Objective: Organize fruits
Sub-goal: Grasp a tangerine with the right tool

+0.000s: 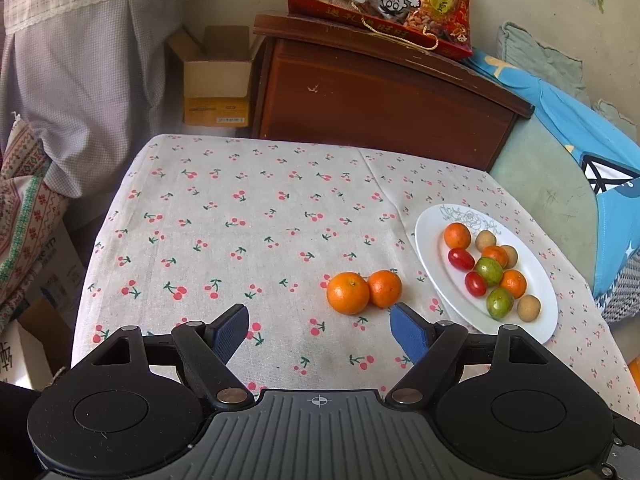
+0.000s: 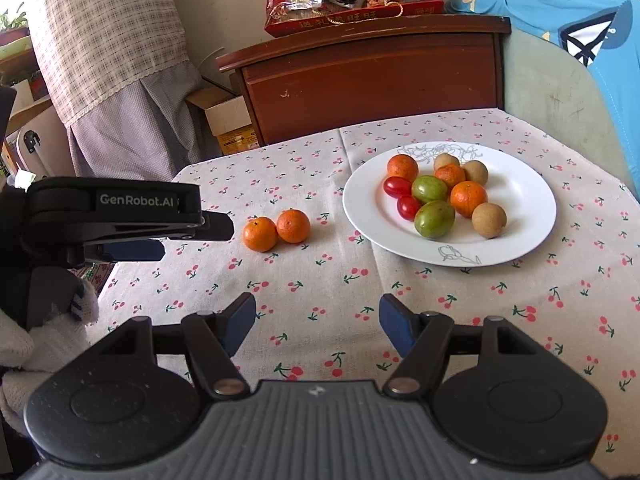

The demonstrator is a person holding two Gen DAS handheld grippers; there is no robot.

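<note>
Right wrist view shows two oranges [image 2: 276, 228] sorted out onto the desk [image 2: 320, 300], mixed fruit left on the plate [image 2: 520, 240], both the left gripper [image 1: 320, 334] and right gripper [image 2: 318, 322] apart, empty.

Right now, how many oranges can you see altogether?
5. Two touch each other on the tablecloth left of the plate: one, another. Three sit on the plate: far left, middle, right. More could hide under the pile.
</note>
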